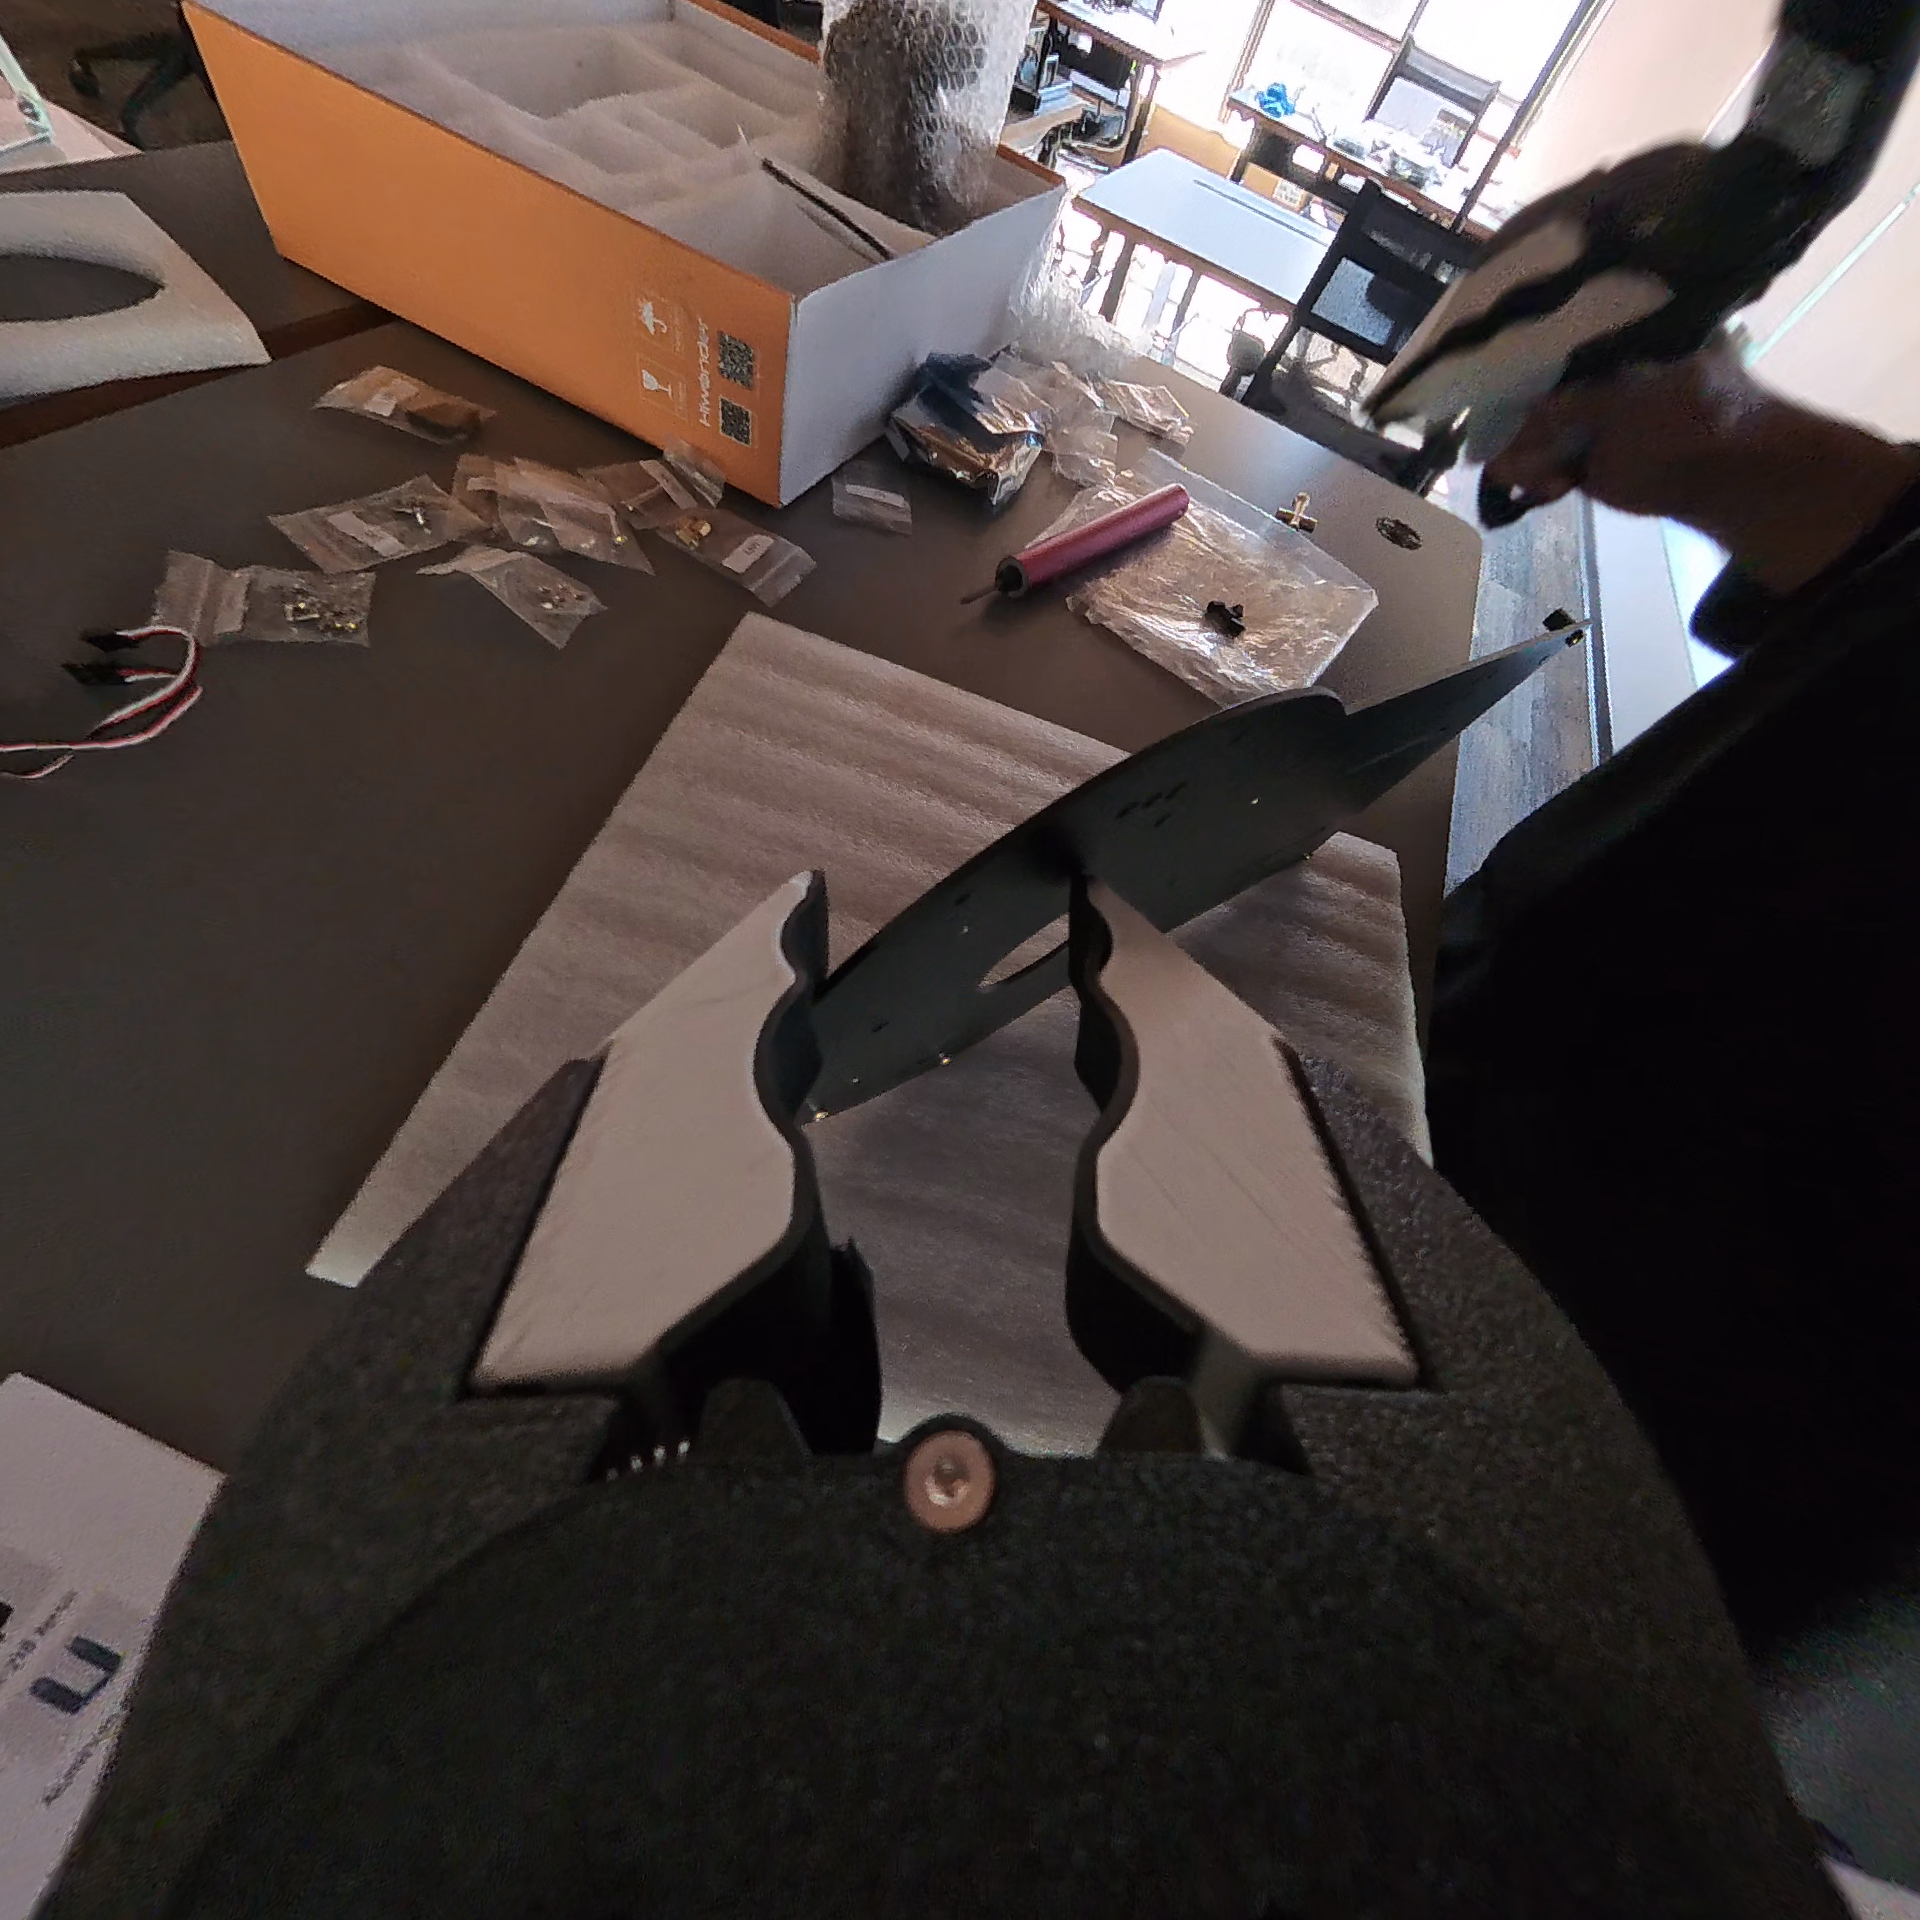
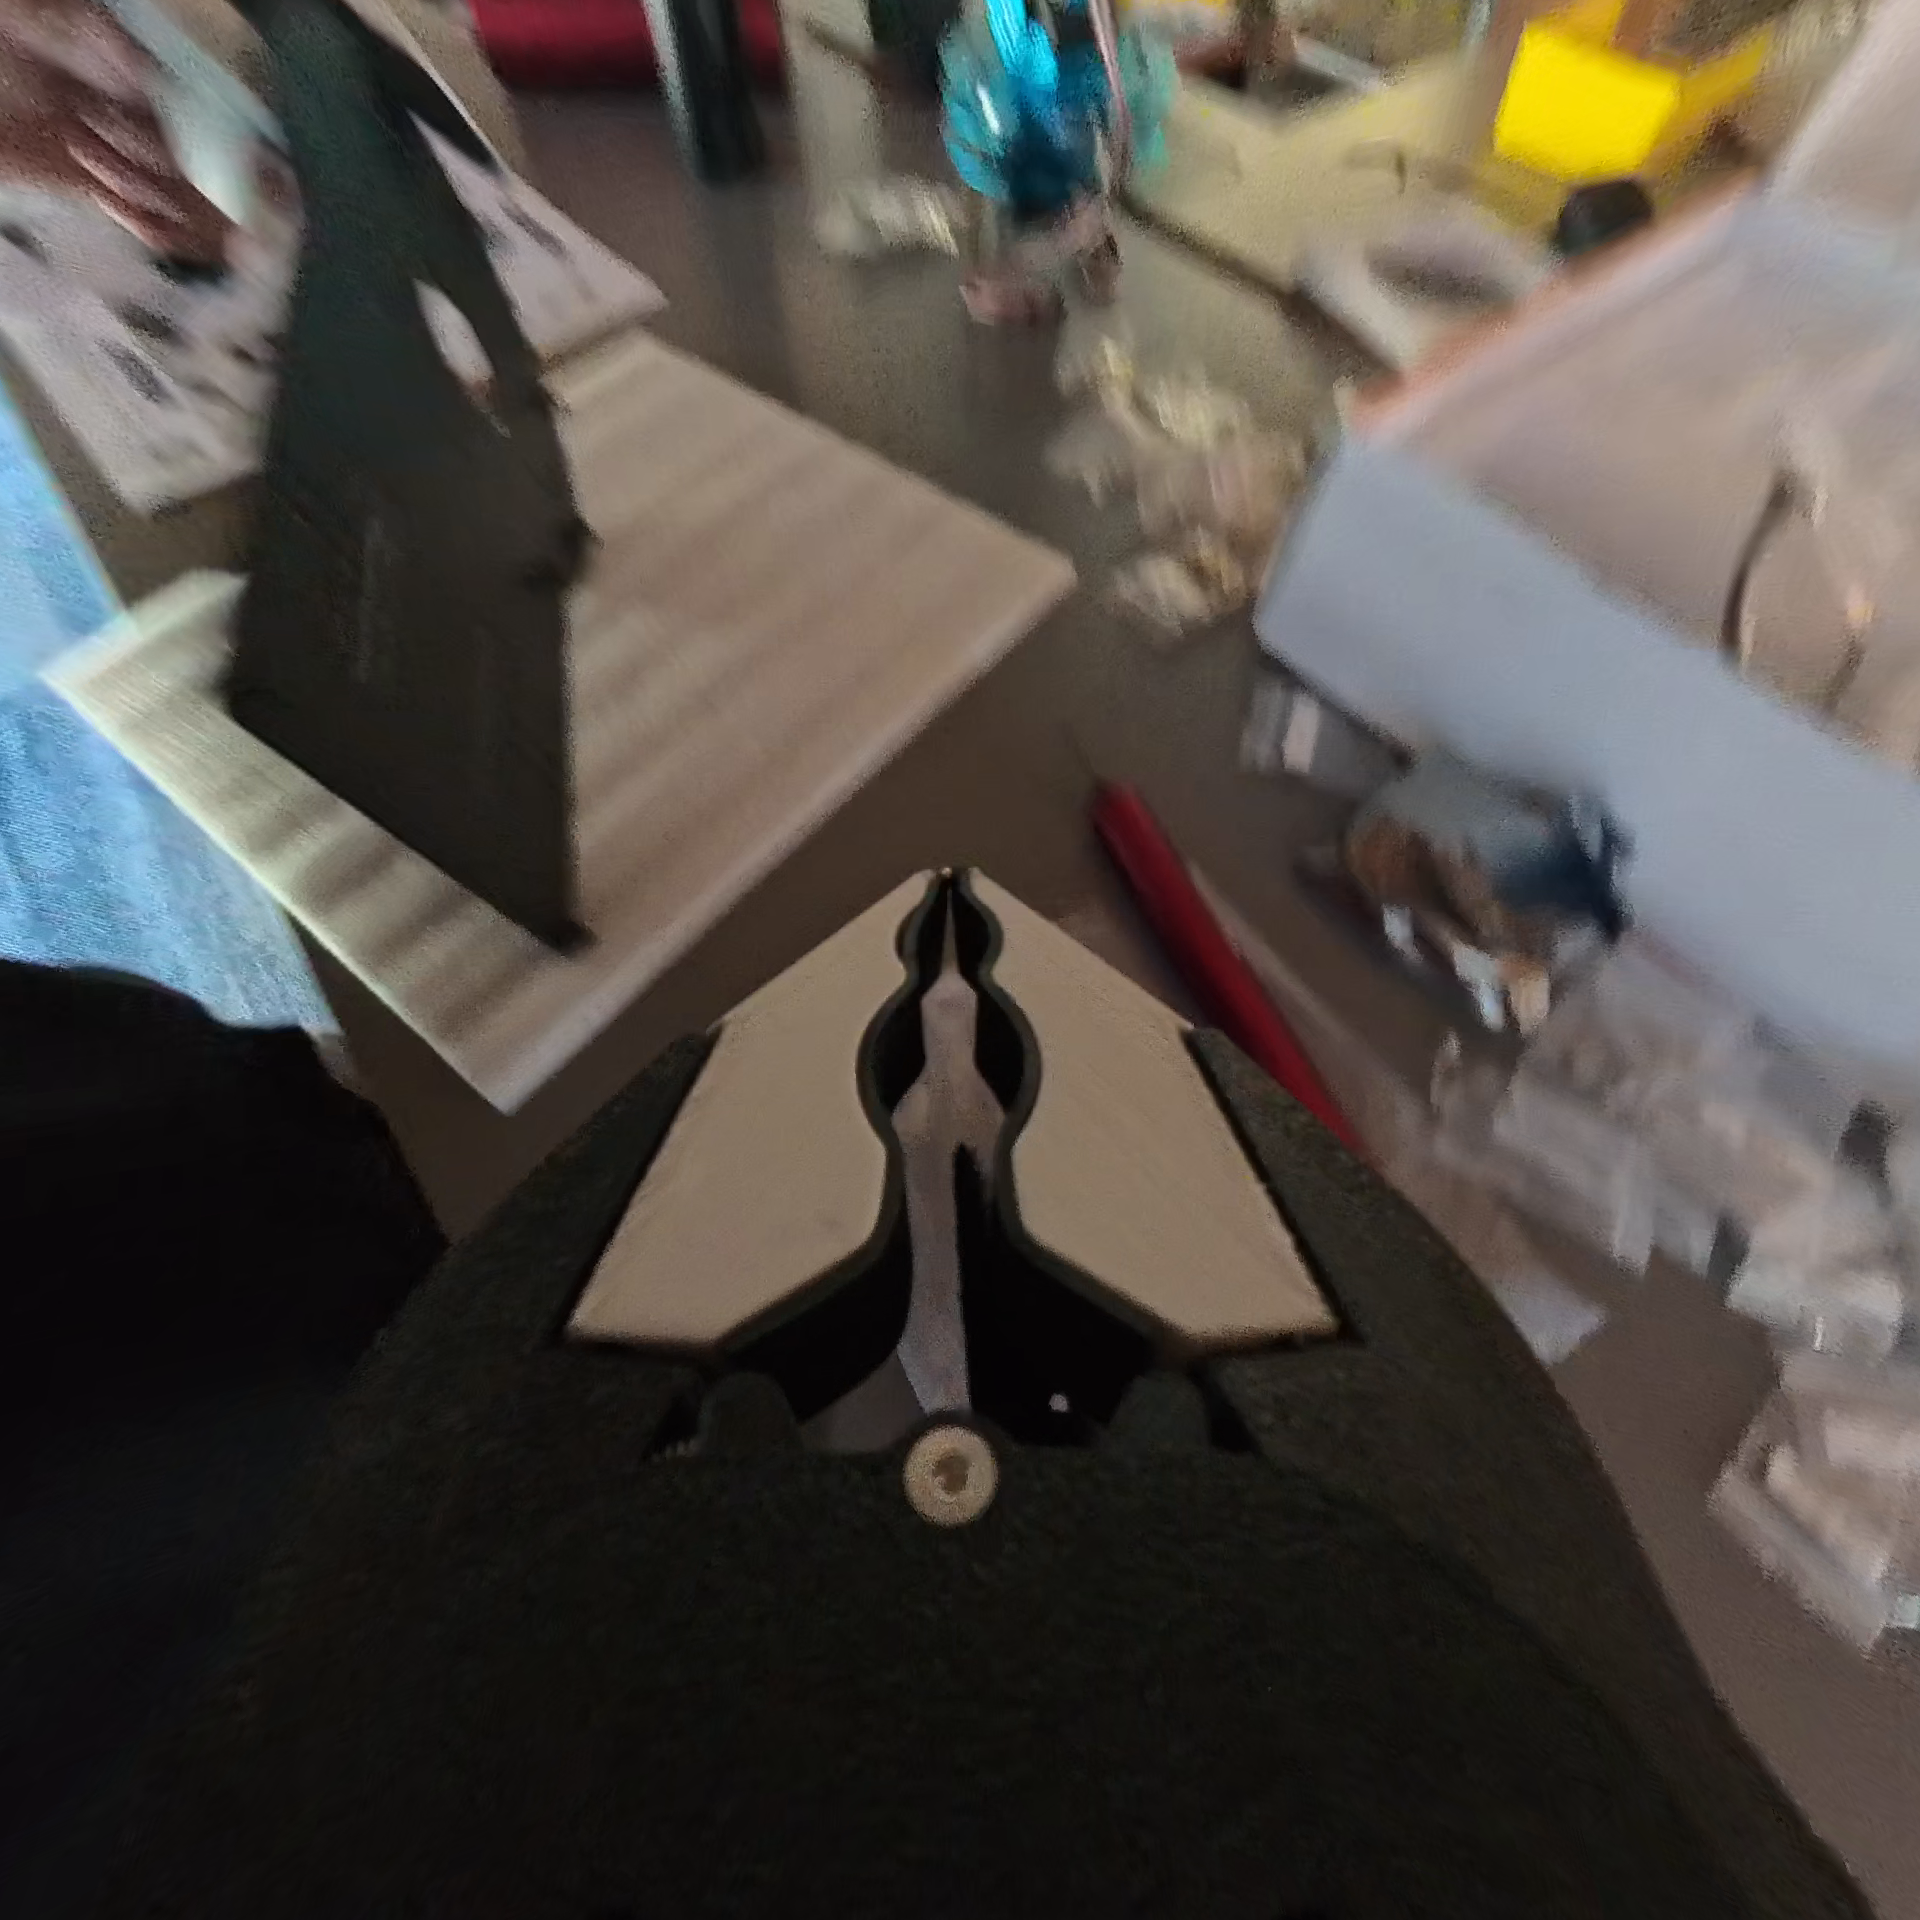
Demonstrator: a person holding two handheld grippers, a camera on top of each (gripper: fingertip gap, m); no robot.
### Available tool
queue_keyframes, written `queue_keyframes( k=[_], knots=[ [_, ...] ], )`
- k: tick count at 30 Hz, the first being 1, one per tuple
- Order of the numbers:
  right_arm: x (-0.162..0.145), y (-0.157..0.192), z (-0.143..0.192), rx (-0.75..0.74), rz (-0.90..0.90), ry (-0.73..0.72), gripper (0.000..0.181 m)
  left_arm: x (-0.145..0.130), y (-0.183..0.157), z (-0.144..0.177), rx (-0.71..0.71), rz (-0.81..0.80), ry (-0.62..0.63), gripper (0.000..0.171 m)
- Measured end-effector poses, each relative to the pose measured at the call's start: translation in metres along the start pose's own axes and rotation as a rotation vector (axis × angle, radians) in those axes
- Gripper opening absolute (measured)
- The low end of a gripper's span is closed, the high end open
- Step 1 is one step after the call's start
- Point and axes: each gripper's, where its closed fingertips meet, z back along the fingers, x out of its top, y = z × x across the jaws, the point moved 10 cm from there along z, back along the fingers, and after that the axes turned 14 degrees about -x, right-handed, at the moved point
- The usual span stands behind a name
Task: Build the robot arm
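Note:
My left gripper (image 1: 951, 894) is shut across a flat black plate (image 1: 1195, 821) with slots and small holes. It holds the plate tilted above a white foam sheet (image 1: 831, 790). In the right wrist view the same plate (image 2: 416, 623) stands steeply with its lower corner on or just above the foam sheet (image 2: 779, 623). My right gripper (image 2: 948, 878) is shut on a thin silver metal tool (image 2: 940, 1195) that runs back between its fingers. It is off to the plate's right, over the dark table near a red tube (image 2: 1195, 935). In the left wrist view it (image 1: 1434, 426) is raised at the upper right.
An open orange and white box (image 1: 499, 229) with foam inserts stands at the back. Several small clear parts bags (image 1: 499, 520), the red tube (image 1: 1101, 535) and a cable (image 1: 125, 665) lie on the table. The table's edge (image 1: 1465, 623) is at the right, beside a person's dark sleeve (image 1: 1714, 935).

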Motion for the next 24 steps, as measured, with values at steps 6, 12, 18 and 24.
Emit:
queue_keyframes(
  k=[6, 12, 18, 24],
  knots=[
    [0.124, 0.105, 0.01, 0.193, 0.141, -0.186, 0.0, 0.0, 0.002, 0.0, -0.035, -0.04, 0.014, 0.042],
    [0.116, 0.235, -0.063, 0.304, 0.087, -0.008, 0.0, 0.003, 0.004, -0.002, -0.055, -0.078, 0.031, 0.041],
    [0.051, 0.275, -0.169, 0.063, 0.191, 0.2, 0.001, 0.003, 0.008, -0.003, -0.096, -0.108, 0.023, 0.039],
    [0.044, 0.269, -0.181, 0.06, 0.064, 0.269, 0.011, 0.004, 0.008, -0.006, -0.072, -0.112, 0.01, 0.04]
  ],
)
